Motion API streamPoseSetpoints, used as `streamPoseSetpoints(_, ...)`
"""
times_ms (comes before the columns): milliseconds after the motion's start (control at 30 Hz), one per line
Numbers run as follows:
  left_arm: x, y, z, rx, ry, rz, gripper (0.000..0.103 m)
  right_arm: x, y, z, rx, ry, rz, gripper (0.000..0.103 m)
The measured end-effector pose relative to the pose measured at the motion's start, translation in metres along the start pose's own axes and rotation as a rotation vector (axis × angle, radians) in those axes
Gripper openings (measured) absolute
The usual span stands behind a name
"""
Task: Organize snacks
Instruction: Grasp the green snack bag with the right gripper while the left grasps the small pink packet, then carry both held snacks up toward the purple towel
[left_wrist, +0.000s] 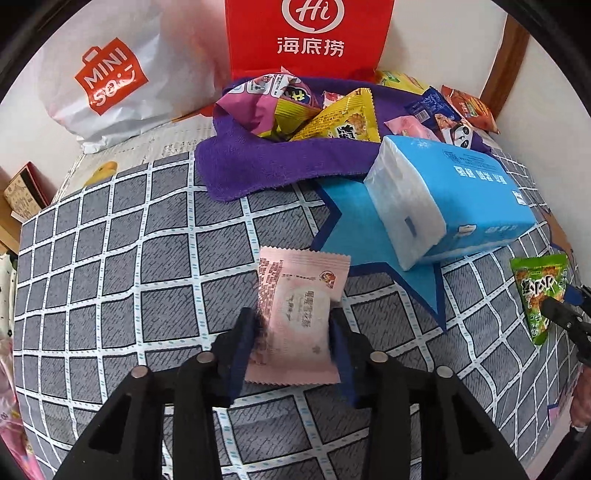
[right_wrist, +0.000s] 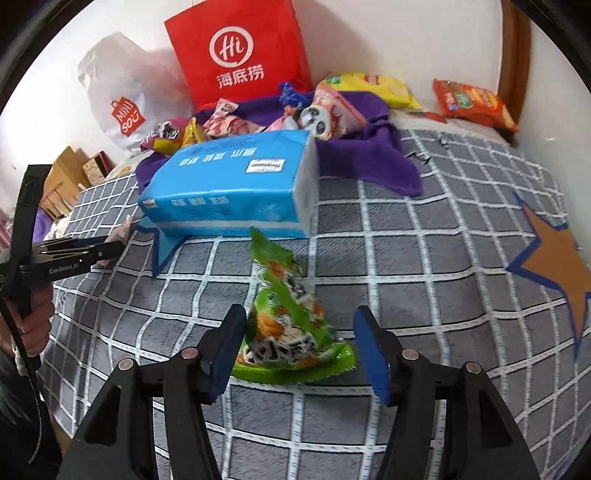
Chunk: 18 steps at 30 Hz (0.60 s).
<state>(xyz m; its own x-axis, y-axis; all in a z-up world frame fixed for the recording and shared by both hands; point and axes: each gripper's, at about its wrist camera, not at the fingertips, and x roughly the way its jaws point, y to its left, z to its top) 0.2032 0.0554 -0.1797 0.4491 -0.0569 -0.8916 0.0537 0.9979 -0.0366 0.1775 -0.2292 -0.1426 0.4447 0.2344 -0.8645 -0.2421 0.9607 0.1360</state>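
While the left gripper (left_wrist: 293, 332) squeezes a pale pink snack packet (left_wrist: 299, 317), the right gripper (right_wrist: 299, 350) stands open around a crinkly green snack bag (right_wrist: 291, 325).

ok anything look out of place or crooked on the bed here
The blue tissue pack stands out: it is no snack, and it lies tilted, propped on the rumpled purple towel, over a blue star. The green snack packet between the right gripper jaws is crumpled.
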Motion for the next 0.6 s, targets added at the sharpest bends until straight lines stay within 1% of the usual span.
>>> streamPoseSetpoints(33,0.001,0.000,0.001,-0.004,0.001,-0.001,0.045,-0.001,0.000,0.000,-0.009,-0.005,-0.010,0.064)
streamPoseSetpoints(100,0.002,0.002,0.002,-0.017,0.002,-0.010,0.049,-0.001,0.001,0.001,-0.020,-0.016,-0.013,0.065)
streamPoseSetpoints(267,0.005,0.000,0.005,-0.037,-0.008,0.005,0.050,0.016,0.009,0.004,-0.051,0.002,-0.015,0.065)
streamPoseSetpoints(300,0.006,0.000,0.005,-0.040,-0.014,0.010,0.047,0.020,0.012,0.003,-0.058,0.006,-0.016,0.063)
streamPoseSetpoints(333,0.006,-0.002,0.006,-0.039,-0.019,0.008,0.039,0.024,0.013,0.003,-0.062,0.014,-0.021,0.055)
streamPoseSetpoints(367,0.006,-0.003,0.006,-0.036,-0.022,0.001,0.035,0.027,0.015,0.002,-0.065,0.024,-0.031,0.053)
streamPoseSetpoints(433,0.002,-0.003,0.005,-0.037,-0.030,-0.008,0.032,0.027,0.017,0.001,-0.072,0.008,-0.061,0.050)
streamPoseSetpoints(467,0.000,-0.003,0.004,-0.035,-0.031,-0.013,0.031,0.025,0.017,0.001,-0.071,0.002,-0.065,0.048)
streamPoseSetpoints(600,-0.013,-0.007,0.000,-0.032,-0.040,-0.028,0.031,0.013,0.014,0.003,-0.052,-0.023,-0.054,0.046)
